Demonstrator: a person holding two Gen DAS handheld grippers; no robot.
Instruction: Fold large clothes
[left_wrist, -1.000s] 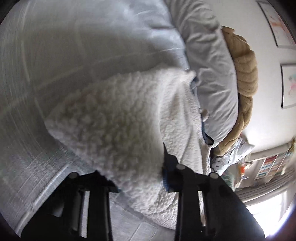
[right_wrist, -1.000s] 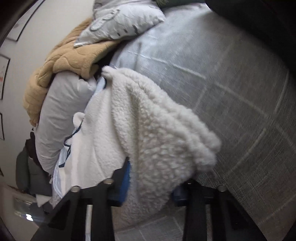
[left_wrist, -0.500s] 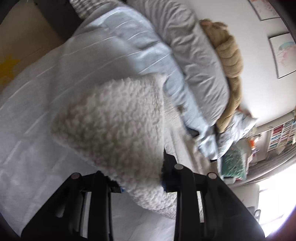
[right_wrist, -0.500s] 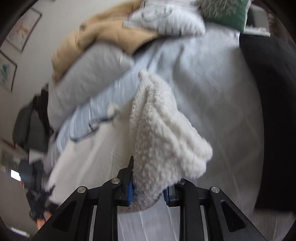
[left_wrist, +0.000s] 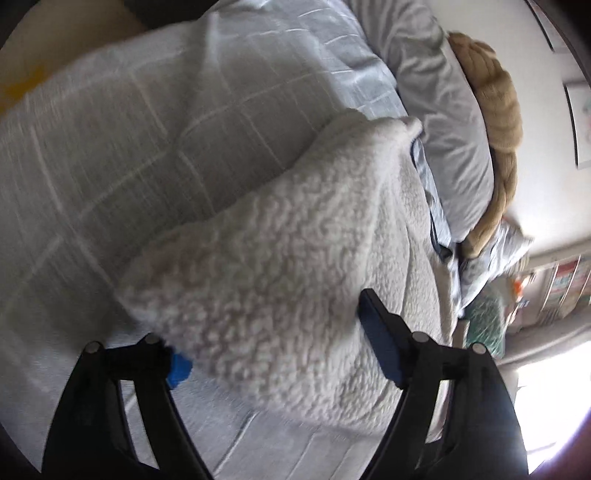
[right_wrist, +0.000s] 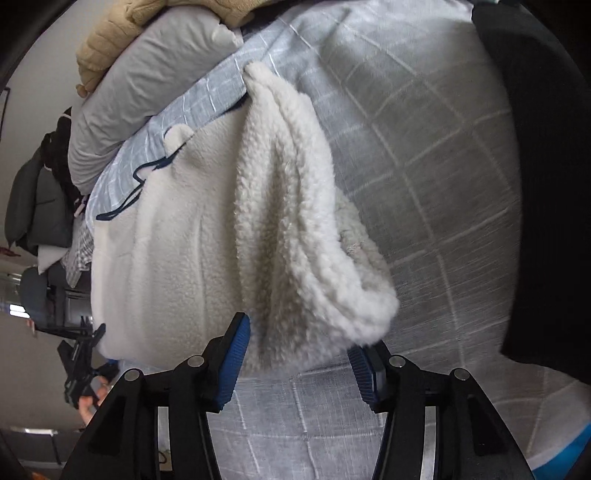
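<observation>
The white fleece garment (right_wrist: 280, 229) lies on the checked grey bedspread (right_wrist: 424, 155) with its long axis running away from both cameras, from the grippers toward the pillows. Its near end is a thick folded roll of curly sherpa pile; beside it in the right wrist view spreads a smoother cream panel edged with dark piping, and the far tip narrows to a rounded point.

The right gripper (right_wrist: 301, 356) stands spread, its blue-padded fingers (right_wrist: 232, 354) set either side of the roll's near end, the fleece bulging between them without being squeezed. The left gripper (left_wrist: 280, 354) is likewise spread wide: the fleece (left_wrist: 280, 266) fills the gap, one blue pad showing at its left edge and the other finger (left_wrist: 380, 350) lying against its right side. Whether either pad actually touches the pile I cannot tell, since that view is blurred.

Beyond the garment's far tip lie a grey pillow (right_wrist: 147, 92) and a tan knitted blanket (left_wrist: 495, 110) against the wall.
</observation>
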